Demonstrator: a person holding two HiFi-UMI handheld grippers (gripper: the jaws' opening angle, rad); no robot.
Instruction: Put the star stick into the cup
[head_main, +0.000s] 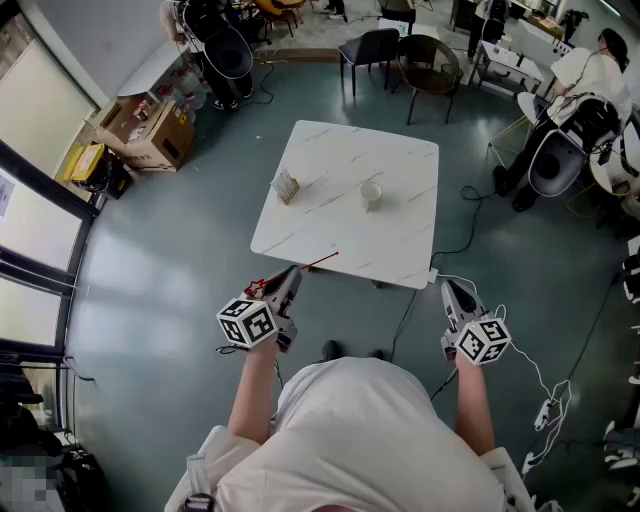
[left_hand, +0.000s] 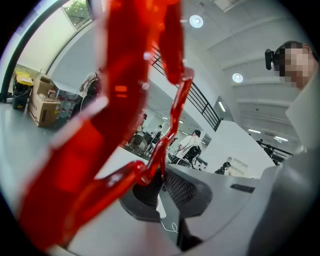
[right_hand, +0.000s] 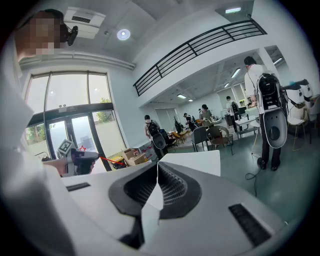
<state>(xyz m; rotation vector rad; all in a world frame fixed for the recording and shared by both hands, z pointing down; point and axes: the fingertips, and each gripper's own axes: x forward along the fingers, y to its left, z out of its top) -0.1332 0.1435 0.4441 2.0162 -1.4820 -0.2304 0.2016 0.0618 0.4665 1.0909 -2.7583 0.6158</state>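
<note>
The red star stick (head_main: 300, 268) is clamped in my left gripper (head_main: 293, 272), which is shut on it; the star end points back toward me and the thin rod reaches over the near edge of the white marble table (head_main: 330, 235). In the left gripper view the red star (left_hand: 120, 110) fills the frame close to the lens, above the closed jaws. The pale cup (head_main: 371, 194) stands upright near the table's middle, well beyond both grippers. My right gripper (head_main: 452, 290) hangs off the table's near right corner, shut and empty. From the right gripper (right_hand: 158, 172) view the left gripper (right_hand: 80, 157) shows with the stick.
A small tan holder (head_main: 286, 186) sits on the table left of the cup. Cardboard boxes (head_main: 150, 130) lie at the far left, dark chairs (head_main: 375, 45) behind the table, a cable (head_main: 470, 215) runs on the floor at right, and people stand at the far right.
</note>
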